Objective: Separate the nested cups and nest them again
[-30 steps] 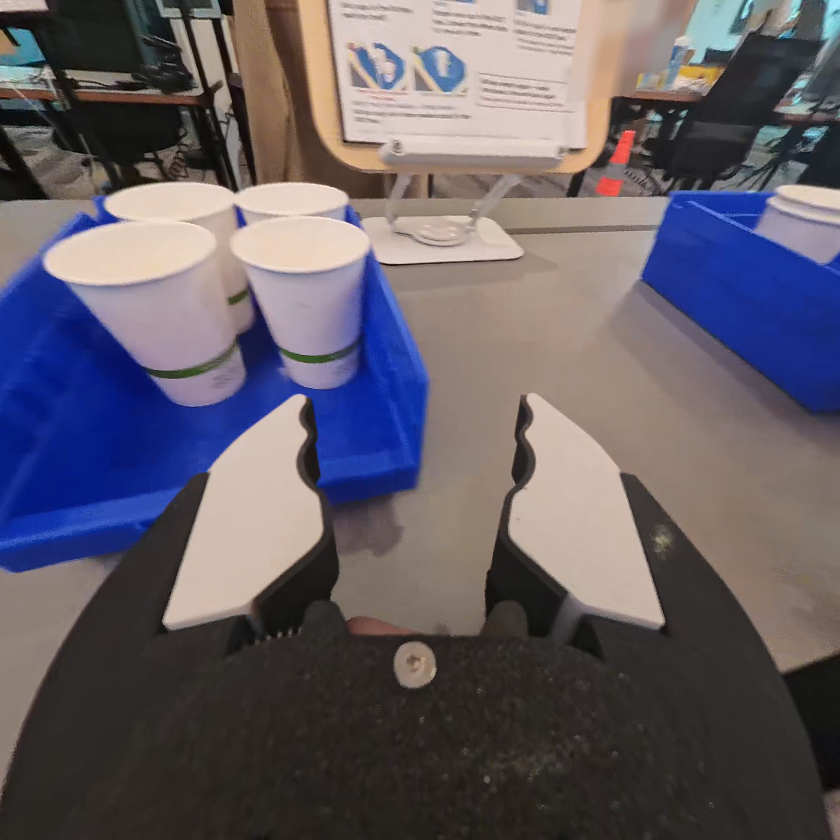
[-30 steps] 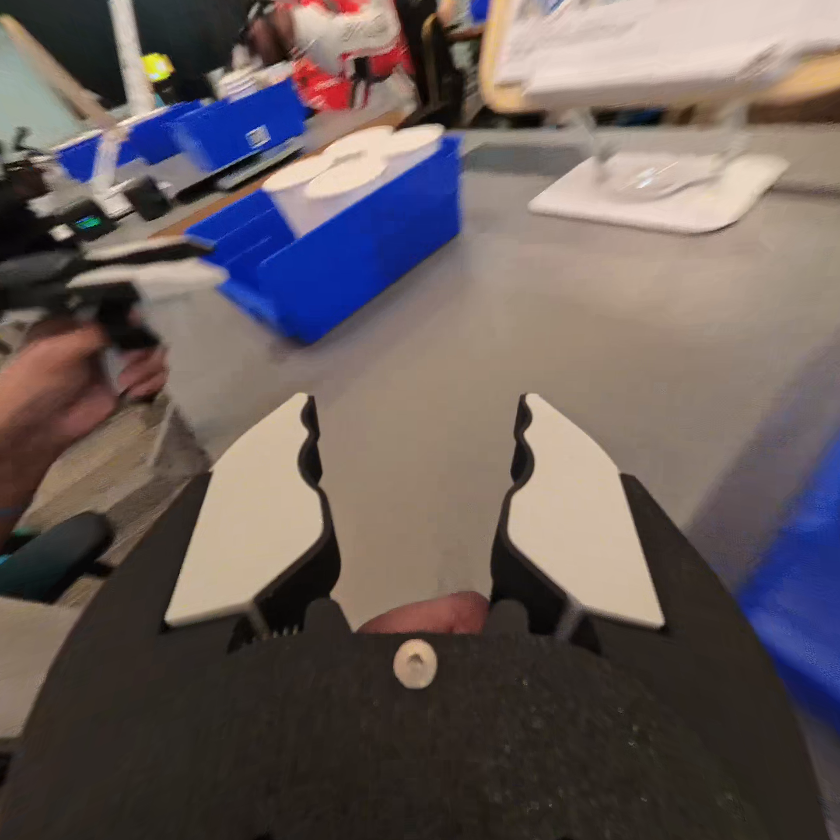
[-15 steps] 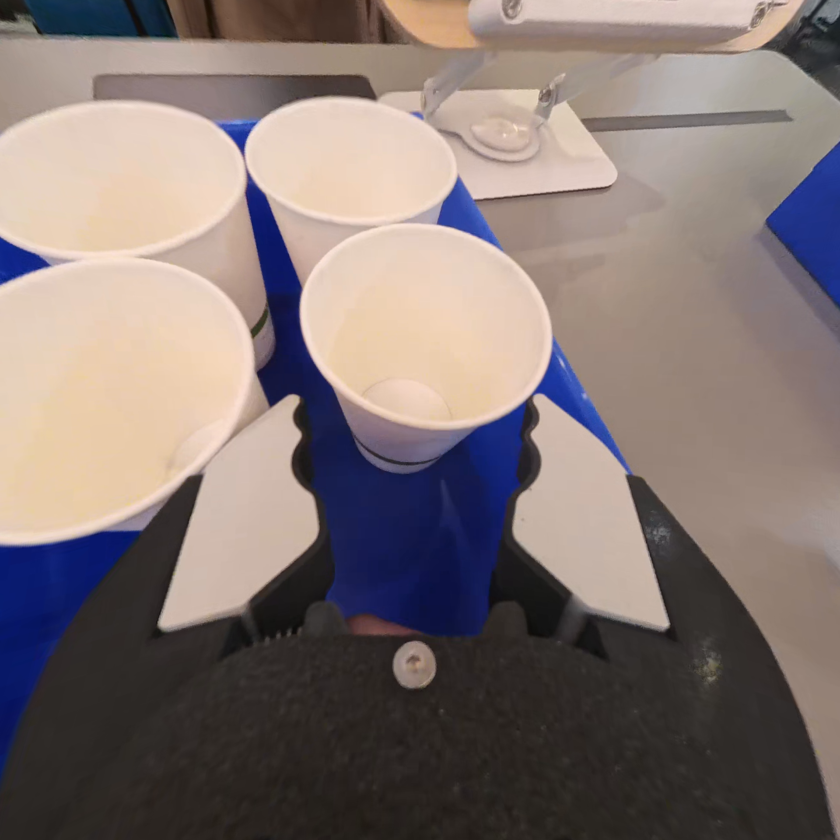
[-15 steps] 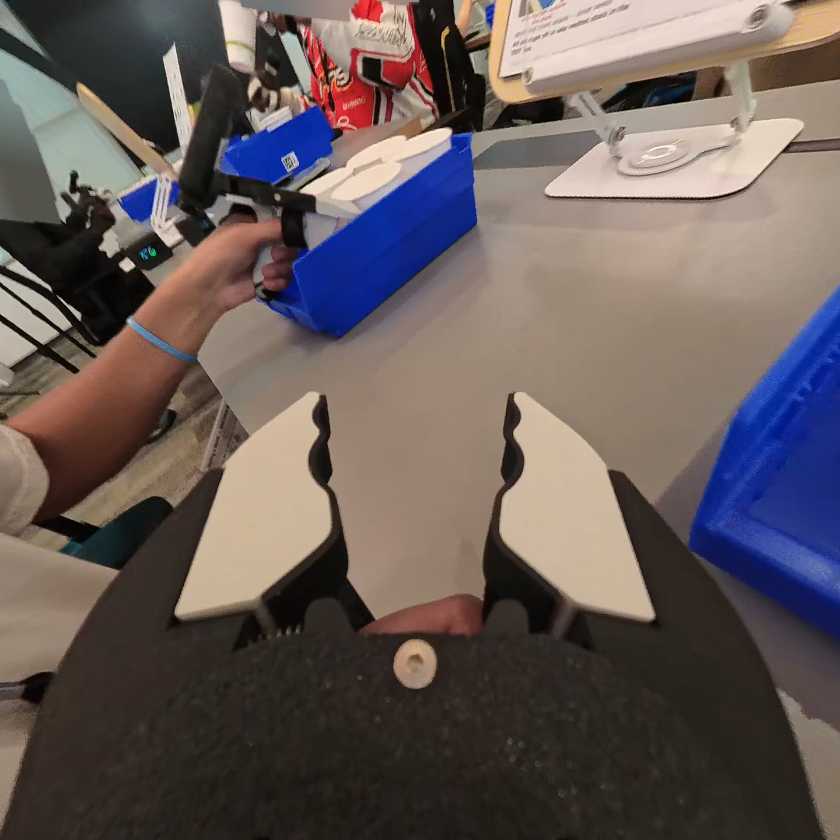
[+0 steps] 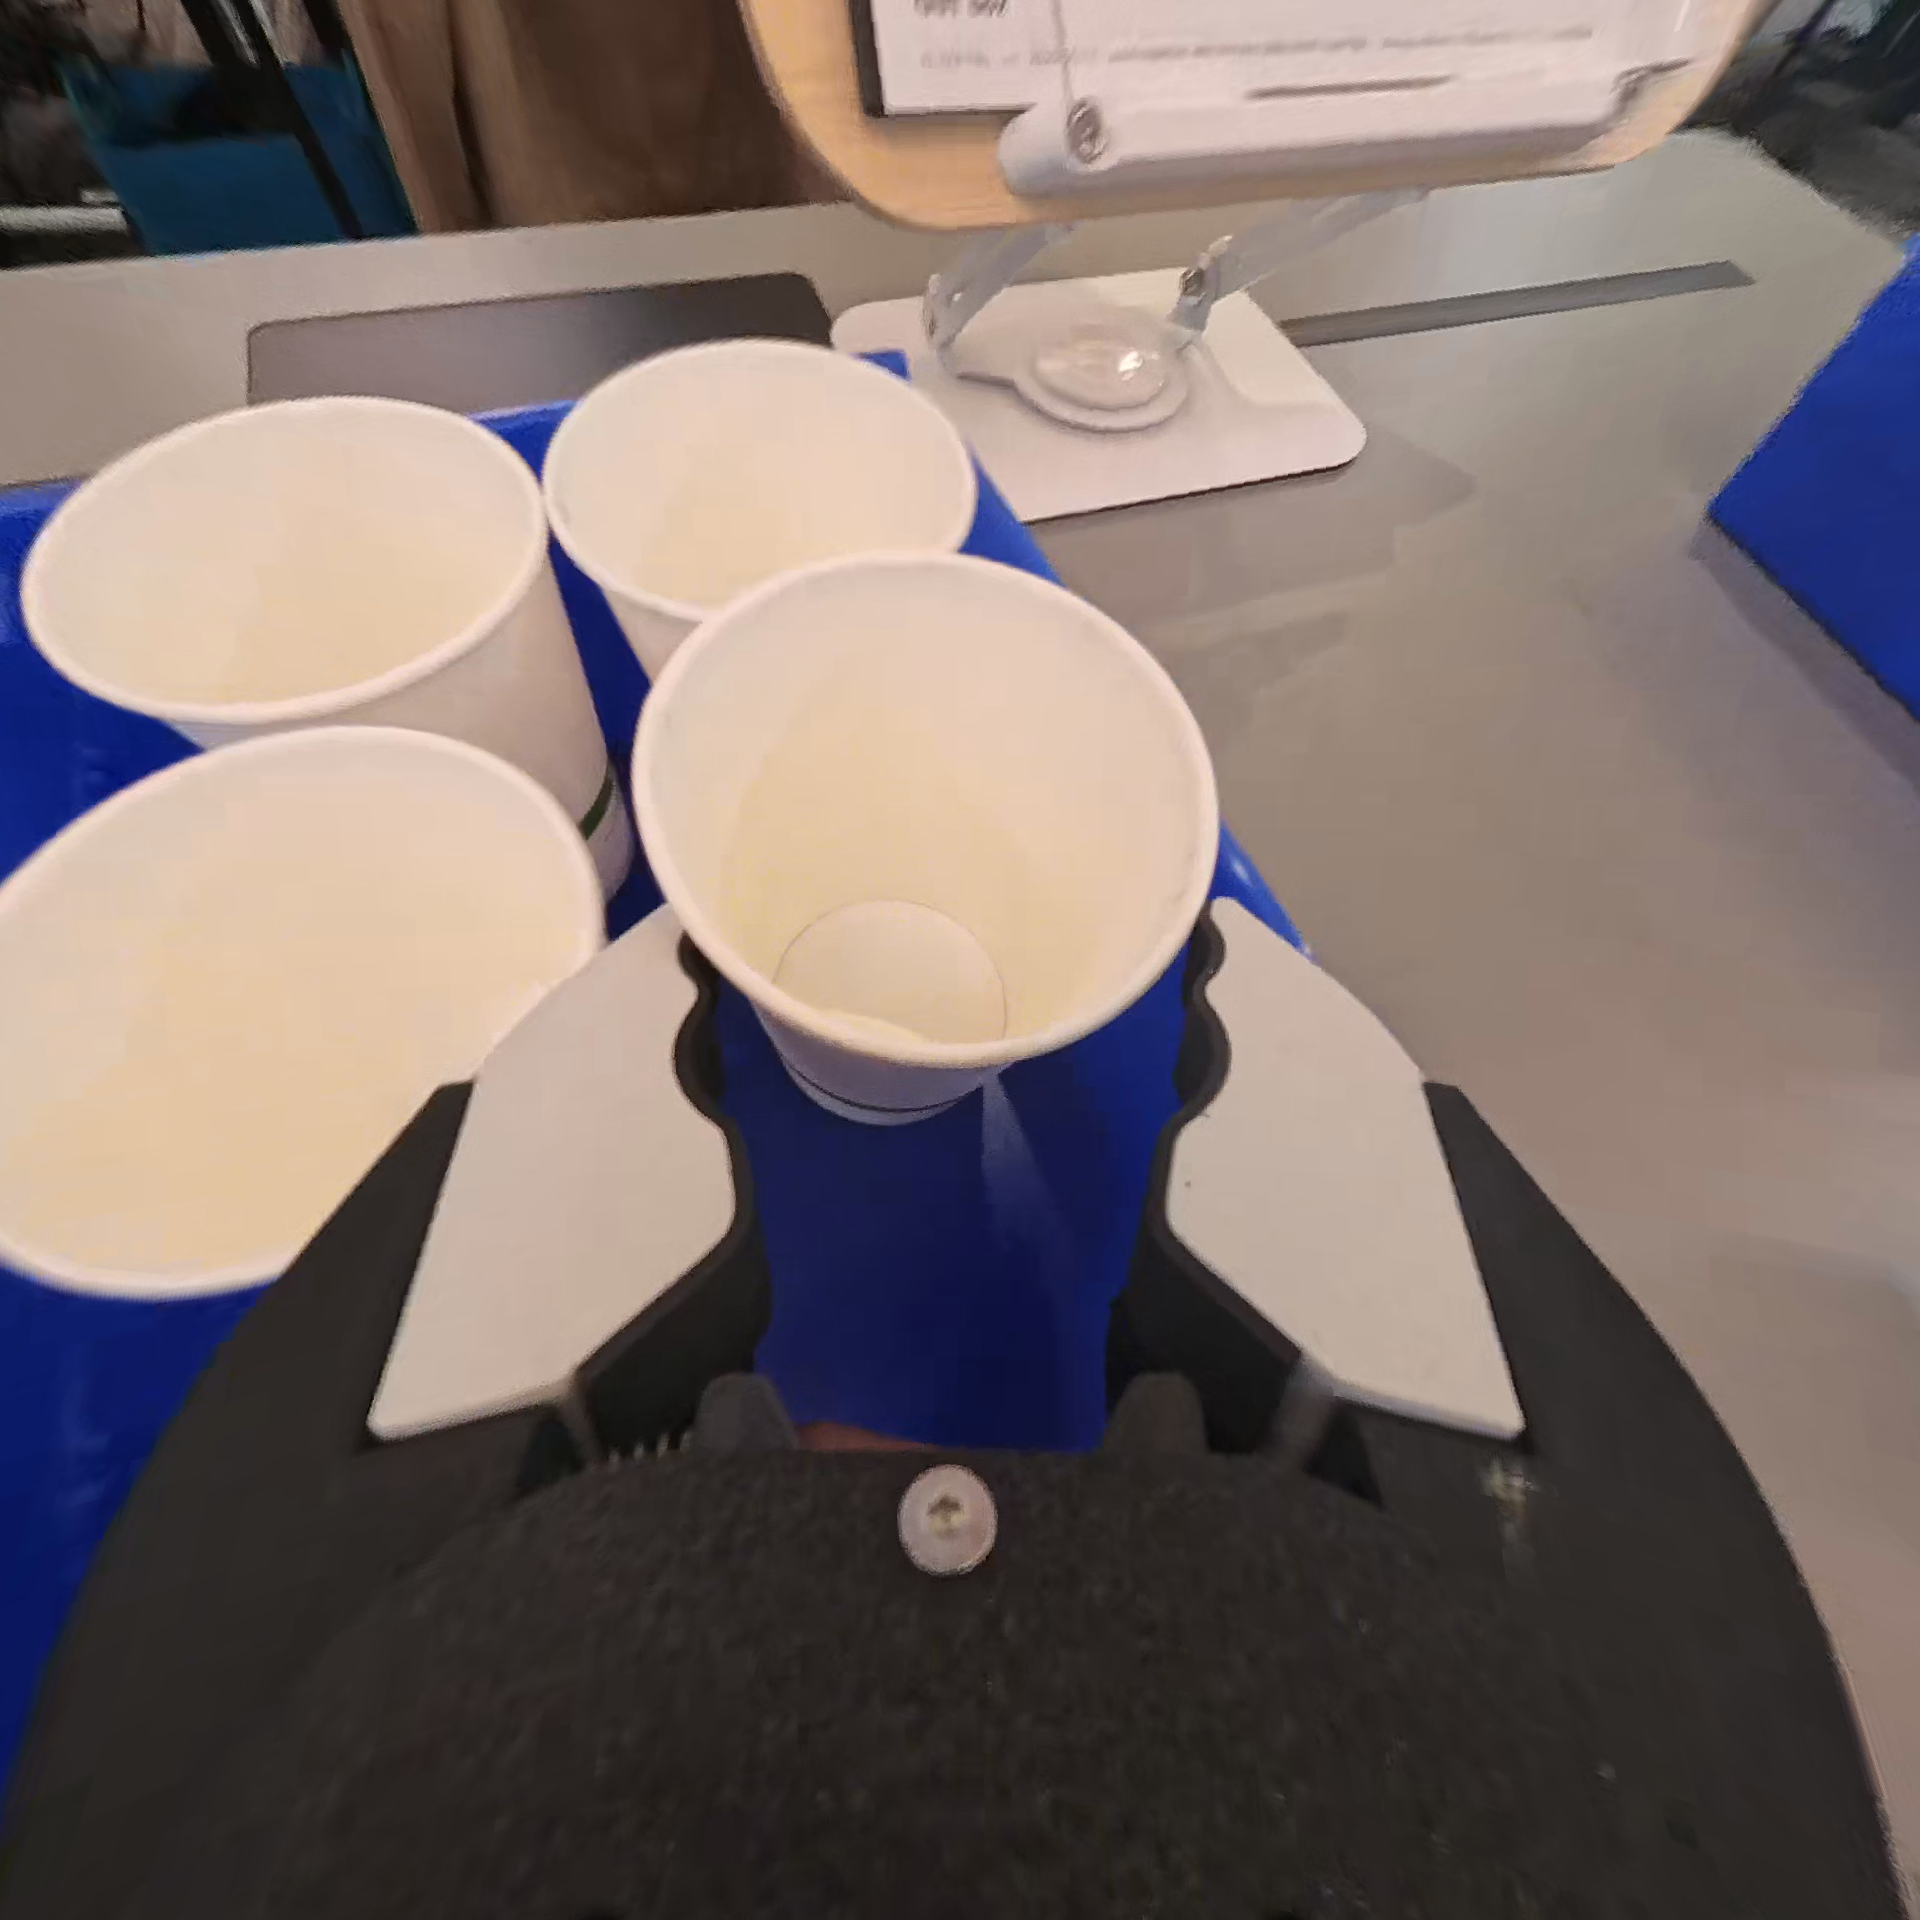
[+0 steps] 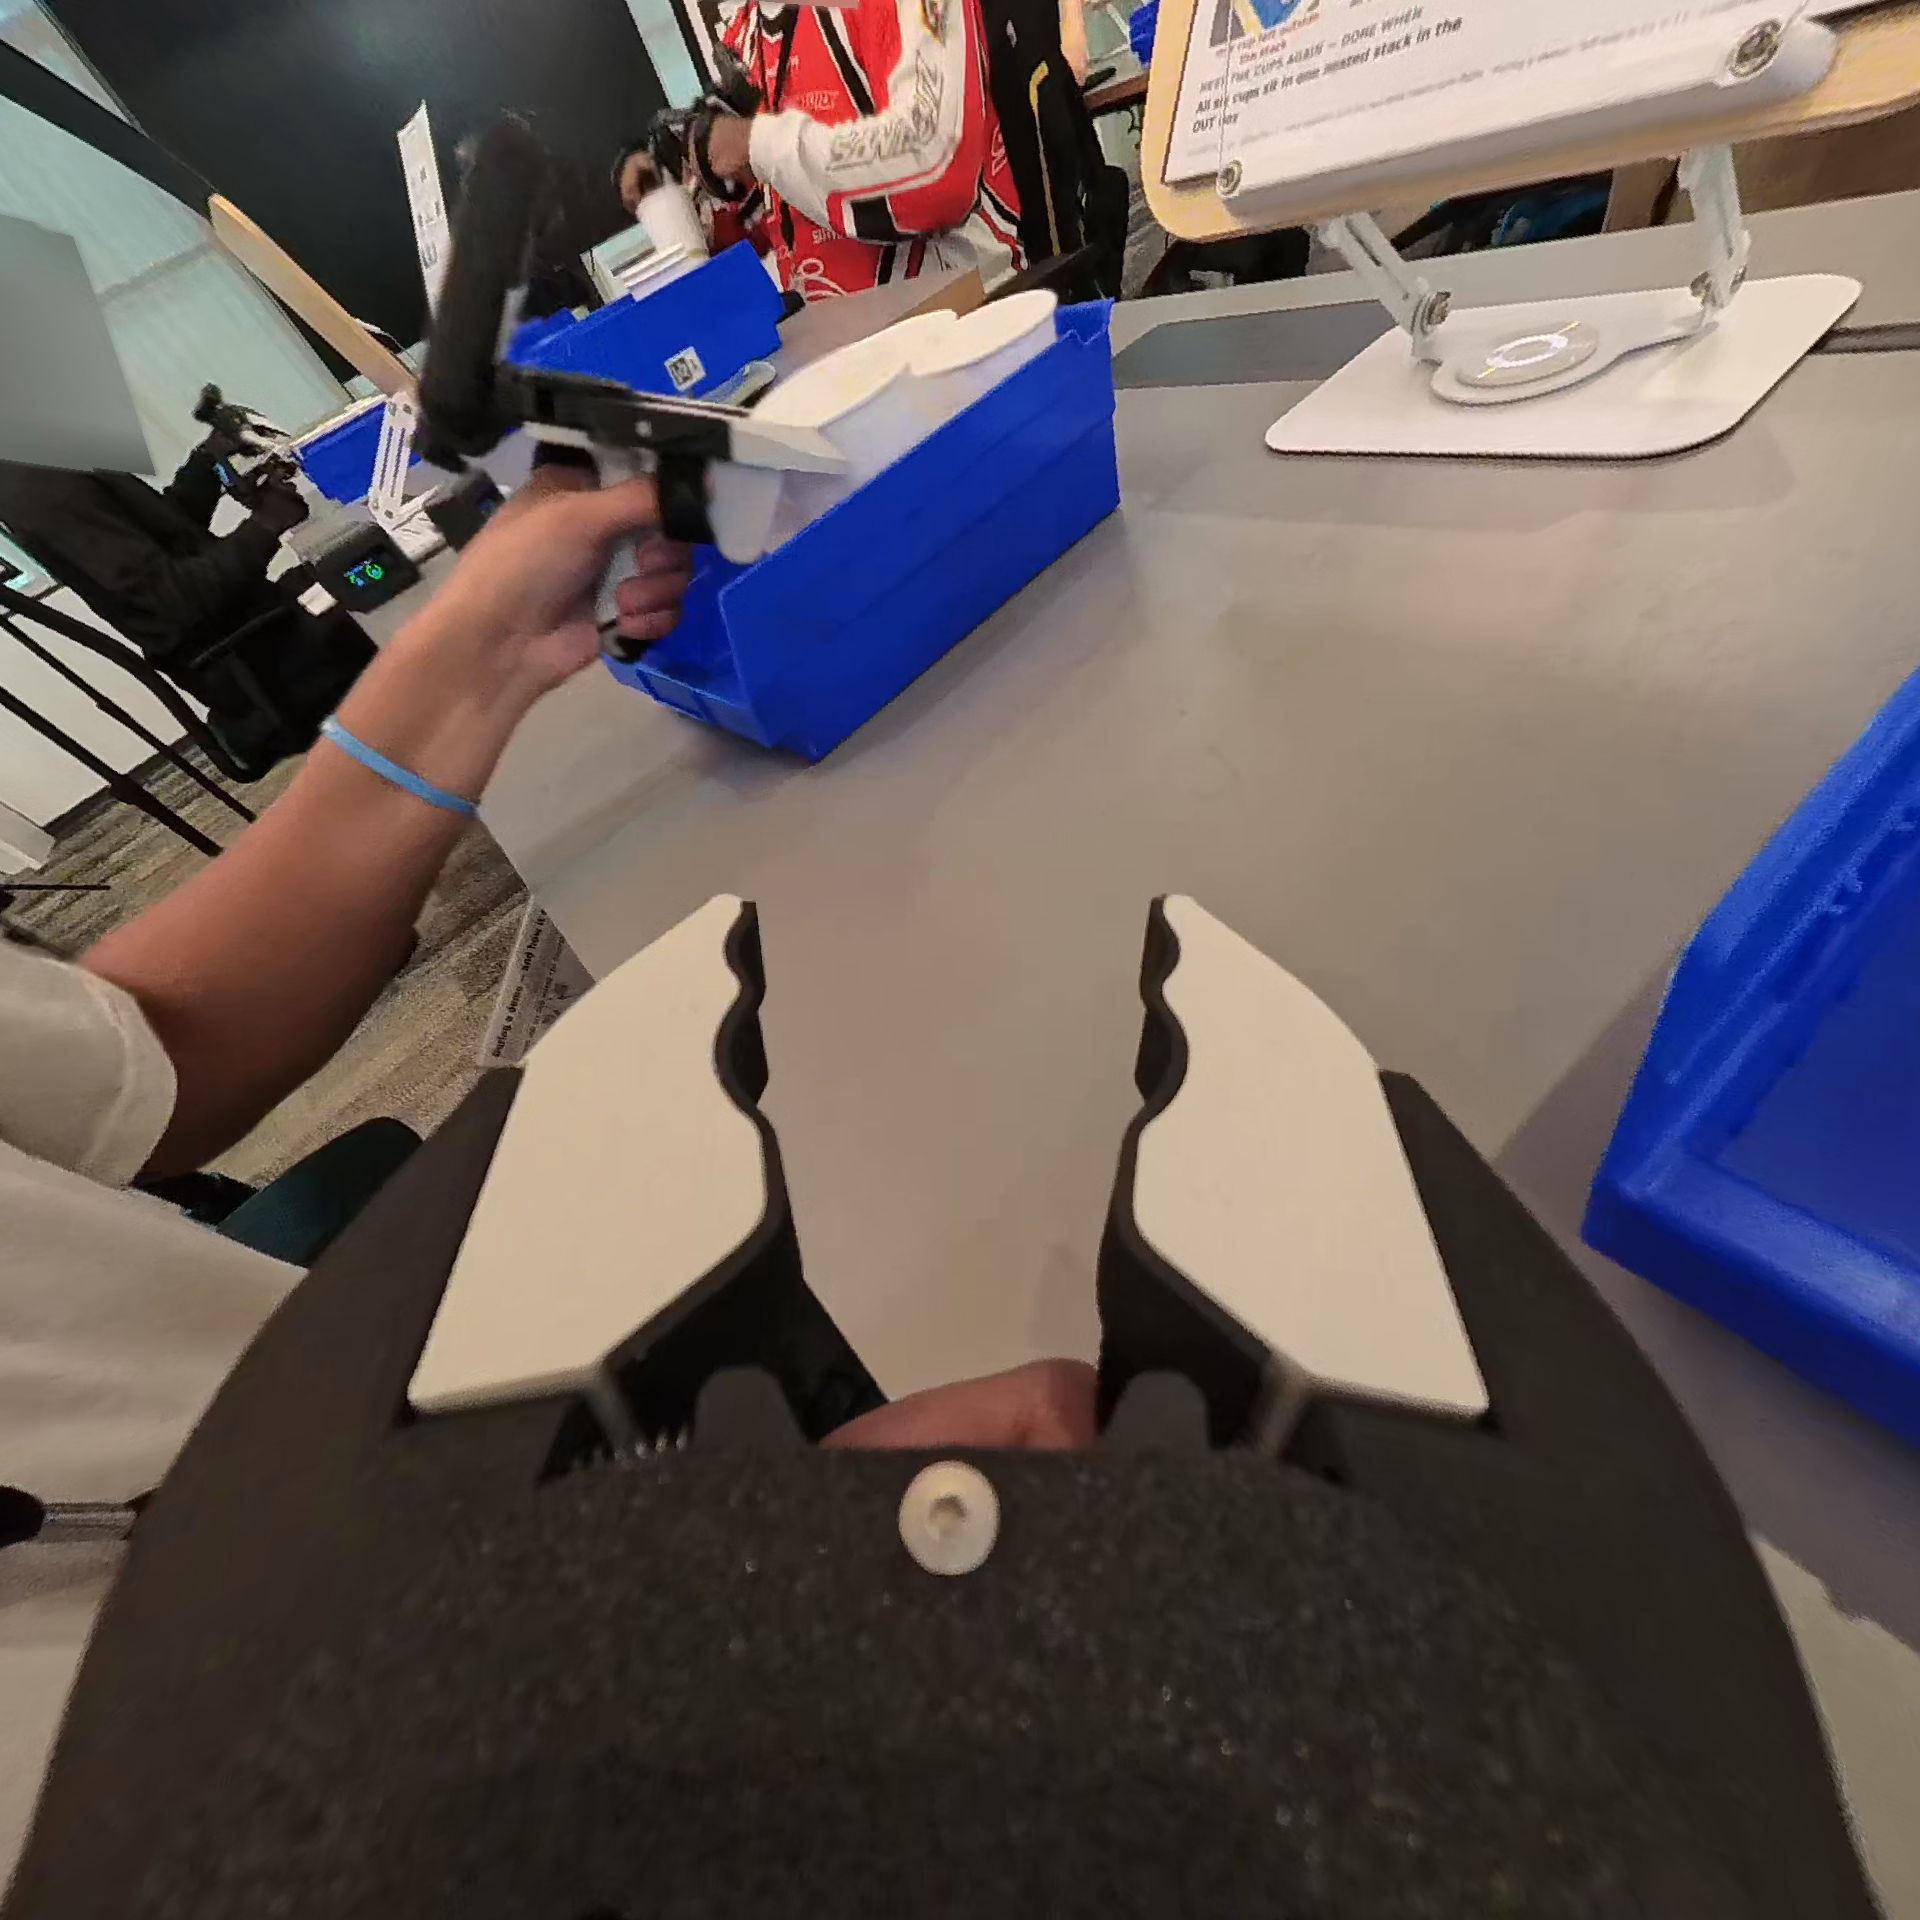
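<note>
Only left view, four cups [image 5: 914, 831], upright

Printed writing shows on the white instruction sheet [image 6: 1455, 73] clipped to the wooden stand, far ahead-right of the right gripper [image 6: 951, 925]. A small square code label [image 6: 683, 367] sits on the distant blue plastic bin, ahead-left. Lettering also marks the red-and-white jersey [image 6: 883, 145] behind it.

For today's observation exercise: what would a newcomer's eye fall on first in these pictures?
Four white paper cups stand upright in a blue bin on the grey table. The open left gripper straddles the nearest cup; the right gripper hovers open over bare table.
</note>
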A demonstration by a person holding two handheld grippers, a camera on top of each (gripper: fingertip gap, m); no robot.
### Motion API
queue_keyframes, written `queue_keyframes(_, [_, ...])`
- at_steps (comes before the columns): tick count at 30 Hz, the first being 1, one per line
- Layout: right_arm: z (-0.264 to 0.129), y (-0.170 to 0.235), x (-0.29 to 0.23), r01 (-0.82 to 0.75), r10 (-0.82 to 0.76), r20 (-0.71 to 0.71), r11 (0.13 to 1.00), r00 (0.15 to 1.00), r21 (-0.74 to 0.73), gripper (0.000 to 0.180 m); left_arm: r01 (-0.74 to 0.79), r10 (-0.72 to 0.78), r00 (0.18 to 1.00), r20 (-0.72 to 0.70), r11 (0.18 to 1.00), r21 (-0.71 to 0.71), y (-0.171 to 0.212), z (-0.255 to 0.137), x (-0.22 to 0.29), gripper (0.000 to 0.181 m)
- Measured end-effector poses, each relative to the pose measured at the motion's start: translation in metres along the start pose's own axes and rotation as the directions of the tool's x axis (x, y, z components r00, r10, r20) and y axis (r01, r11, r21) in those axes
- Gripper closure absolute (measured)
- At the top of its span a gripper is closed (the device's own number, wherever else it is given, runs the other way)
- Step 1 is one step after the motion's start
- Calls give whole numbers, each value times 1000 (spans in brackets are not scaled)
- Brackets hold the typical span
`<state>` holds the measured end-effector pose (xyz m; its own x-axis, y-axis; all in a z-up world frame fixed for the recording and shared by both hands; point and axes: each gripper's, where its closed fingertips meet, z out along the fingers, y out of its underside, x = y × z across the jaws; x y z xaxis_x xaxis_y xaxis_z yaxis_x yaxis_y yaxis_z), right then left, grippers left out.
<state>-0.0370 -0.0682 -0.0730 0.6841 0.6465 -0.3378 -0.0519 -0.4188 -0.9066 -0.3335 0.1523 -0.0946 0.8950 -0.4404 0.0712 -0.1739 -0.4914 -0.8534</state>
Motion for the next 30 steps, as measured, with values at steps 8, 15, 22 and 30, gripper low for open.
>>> queue_keyframes(8, [-3, -17, 18, 179, -178, 36, 984, 983, -16, 110, -156, 183, 936, -300, 981, 111, -18, -120, 50, 94])
queue_keyframes(15, [58, -61, -42, 544, -489, 419, 839, 765, -13, 88, -434, 420, 624, -659, 887, 155, -19, -132, 161, 94])
queue_keyframes(22, [99, -64, -60, 647, -530, 525, 761, 666, -52, 84, -559, 438, 420, -795, 815, 153, -9, -103, 226, 95])
queue_keyframes(30, [103, -55, -53, 636, -531, 509, 770, 678, -45, 84, -596, 428, 394, -813, 792, 129, 5, -85, 246, 94])
